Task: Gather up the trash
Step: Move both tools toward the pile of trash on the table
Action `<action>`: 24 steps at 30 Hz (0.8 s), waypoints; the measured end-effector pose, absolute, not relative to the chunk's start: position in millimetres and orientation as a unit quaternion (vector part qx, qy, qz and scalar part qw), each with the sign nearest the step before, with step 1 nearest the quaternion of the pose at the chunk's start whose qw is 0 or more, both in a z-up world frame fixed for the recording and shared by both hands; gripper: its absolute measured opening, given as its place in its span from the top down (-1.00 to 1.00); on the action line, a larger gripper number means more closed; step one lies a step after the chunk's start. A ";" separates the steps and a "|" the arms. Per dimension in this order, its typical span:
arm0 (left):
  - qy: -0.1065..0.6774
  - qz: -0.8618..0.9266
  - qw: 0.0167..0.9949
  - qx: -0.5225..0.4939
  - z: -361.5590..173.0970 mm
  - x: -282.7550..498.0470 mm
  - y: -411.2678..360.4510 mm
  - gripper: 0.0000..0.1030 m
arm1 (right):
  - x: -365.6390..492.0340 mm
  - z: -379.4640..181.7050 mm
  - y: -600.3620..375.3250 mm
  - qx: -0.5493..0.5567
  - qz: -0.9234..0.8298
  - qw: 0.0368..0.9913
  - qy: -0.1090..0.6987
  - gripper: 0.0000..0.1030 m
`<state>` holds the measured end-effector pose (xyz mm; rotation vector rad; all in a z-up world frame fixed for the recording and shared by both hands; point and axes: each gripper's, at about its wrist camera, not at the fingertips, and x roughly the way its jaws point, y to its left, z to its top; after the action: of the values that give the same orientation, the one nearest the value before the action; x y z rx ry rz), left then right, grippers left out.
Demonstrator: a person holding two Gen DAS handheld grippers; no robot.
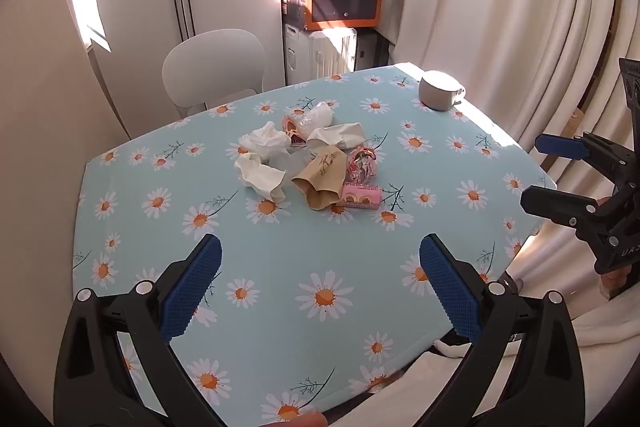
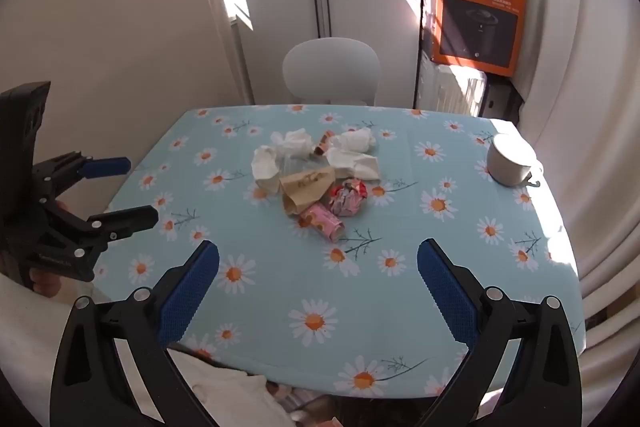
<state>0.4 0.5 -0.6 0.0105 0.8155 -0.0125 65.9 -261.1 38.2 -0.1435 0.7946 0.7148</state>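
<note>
Both grippers, left [image 1: 320, 267] and right [image 2: 318, 267], are hovering wide and empty, with the trash pile [image 1: 308, 163] lying straight ahead, roughly equidistant from the 2.

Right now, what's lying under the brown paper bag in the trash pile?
The brown paper bag overlaps the pink wrapper at its near edge and clear plastic behind. Anything beneath its middle is covered.

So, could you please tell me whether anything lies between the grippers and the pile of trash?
Nothing visible does: only bare daisy-print tablecloth separates both open grippers, left and right, from the crumpled paper trash pile. The white mug sits off aside.
</note>
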 end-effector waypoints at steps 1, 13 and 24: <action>0.402 -0.015 0.916 0.002 -0.9 1.5 1.6 -0.89 | 69.0 38.3 -262.1 -0.062 0.344 0.856 0.380 -0.85; 0.409 -0.034 0.912 -0.001 -6.5 3.5 -1.6 -0.88 | 72.8 43.7 -262.1 -0.096 0.311 0.875 0.357 -0.85; 0.413 -0.034 0.910 -0.005 -9.8 5.6 0.0 -0.89 | 79.2 42.8 -263.1 -0.098 0.303 0.879 0.356 -0.85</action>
<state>5.6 0.0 -9.8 -0.0111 0.8513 -0.0699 79.2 -263.1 42.8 -0.2042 0.7427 0.6311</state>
